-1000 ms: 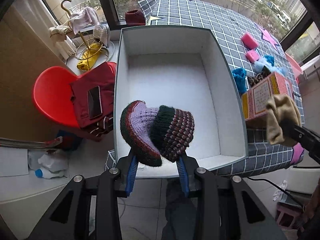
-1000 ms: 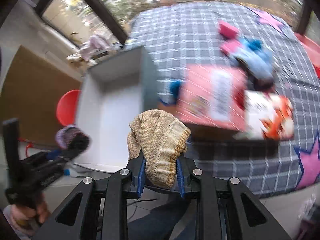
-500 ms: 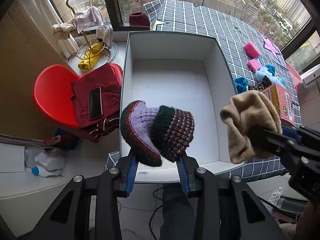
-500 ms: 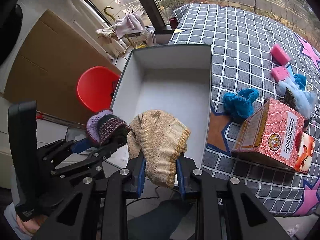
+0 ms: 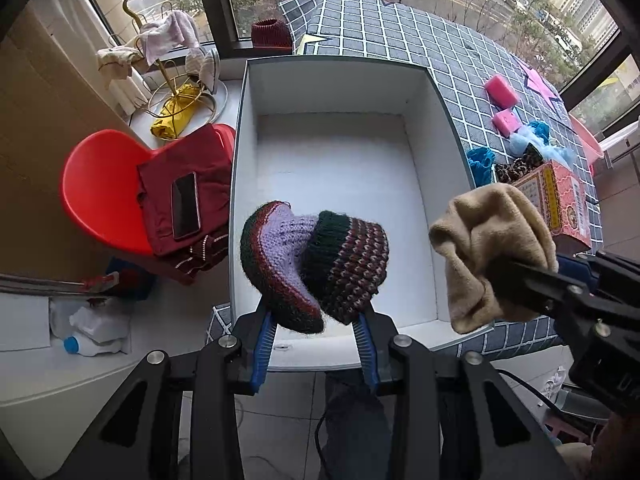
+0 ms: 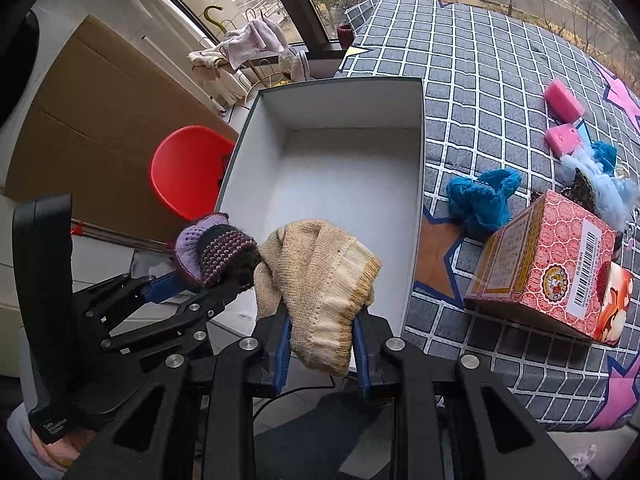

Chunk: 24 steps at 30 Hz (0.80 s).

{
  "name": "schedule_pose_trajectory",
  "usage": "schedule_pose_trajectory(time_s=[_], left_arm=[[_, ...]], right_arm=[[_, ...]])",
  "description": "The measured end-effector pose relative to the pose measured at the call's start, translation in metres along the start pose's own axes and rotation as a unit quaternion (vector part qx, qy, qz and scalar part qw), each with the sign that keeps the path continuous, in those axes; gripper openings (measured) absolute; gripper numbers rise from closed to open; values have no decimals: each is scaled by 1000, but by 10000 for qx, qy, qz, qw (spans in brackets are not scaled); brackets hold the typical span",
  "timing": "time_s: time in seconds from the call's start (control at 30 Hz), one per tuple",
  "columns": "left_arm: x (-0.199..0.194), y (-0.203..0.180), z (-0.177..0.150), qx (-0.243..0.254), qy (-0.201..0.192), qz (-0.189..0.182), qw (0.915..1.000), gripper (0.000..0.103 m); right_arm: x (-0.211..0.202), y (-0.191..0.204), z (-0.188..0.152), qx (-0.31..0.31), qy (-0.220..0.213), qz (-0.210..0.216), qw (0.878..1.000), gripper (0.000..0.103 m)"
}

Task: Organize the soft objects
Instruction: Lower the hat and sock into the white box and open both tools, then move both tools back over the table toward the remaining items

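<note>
Already both are loaded: left hand-held gripper [image 5: 316,334] clamps the striped knit hat [image 5: 316,264], right hand-held gripper [image 6: 320,344] clamps the beige knit hat [image 6: 320,284]; crowding at the white box's [image 5: 436,128] 6 o'clock rim, either could snag or drop outside.

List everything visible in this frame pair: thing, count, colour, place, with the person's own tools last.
box: 1, white inside, table's near-left edge, nothing in it
knit hat: 1, purple and maroon, in left tool
beige hat: 1, in right tool
sponges: 2, pink, far right of table
blue cloth: 1, right of box
carton: 1, red patterned, near right on table
tablecloth: 1, grey checked
chair: 1, red, left of box, red garment and phone on it
bottle: 1, white, on floor
left tool: 1, black, shut on knit hat
right tool: 1, black, shut on beige hat
</note>
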State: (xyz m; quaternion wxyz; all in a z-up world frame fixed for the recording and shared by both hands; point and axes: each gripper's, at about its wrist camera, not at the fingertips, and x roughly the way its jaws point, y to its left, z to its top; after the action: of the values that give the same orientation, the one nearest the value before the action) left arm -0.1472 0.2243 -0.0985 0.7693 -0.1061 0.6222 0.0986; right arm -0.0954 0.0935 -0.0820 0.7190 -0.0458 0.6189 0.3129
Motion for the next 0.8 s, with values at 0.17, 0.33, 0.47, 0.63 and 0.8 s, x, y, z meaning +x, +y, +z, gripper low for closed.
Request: schedule_pose_trajectory(time_s=[0.17, 0.33, 0.47, 0.63, 0.8], left_arm=[[0, -2, 1, 34, -20, 48, 10000, 56], [-2, -5, 3, 64, -115, 100, 9999, 82], [-2, -4, 6, 8, -148, 161, 9998, 86], [-3, 1, 12, -195, -151, -2, 9997, 88], [-12, -3, 26, -247, -126, -485, 9984, 89]], right_arm=[[2, 0, 1, -30, 43, 54, 10000, 28], [1, -1, 2, -24, 4, 0, 10000, 70], [-7, 1, 3, -121, -202, -252, 9994, 98], [-21, 1, 4, -207, -459, -411, 9979, 98], [-47, -6, 6, -124, -838, -581, 9947, 98]])
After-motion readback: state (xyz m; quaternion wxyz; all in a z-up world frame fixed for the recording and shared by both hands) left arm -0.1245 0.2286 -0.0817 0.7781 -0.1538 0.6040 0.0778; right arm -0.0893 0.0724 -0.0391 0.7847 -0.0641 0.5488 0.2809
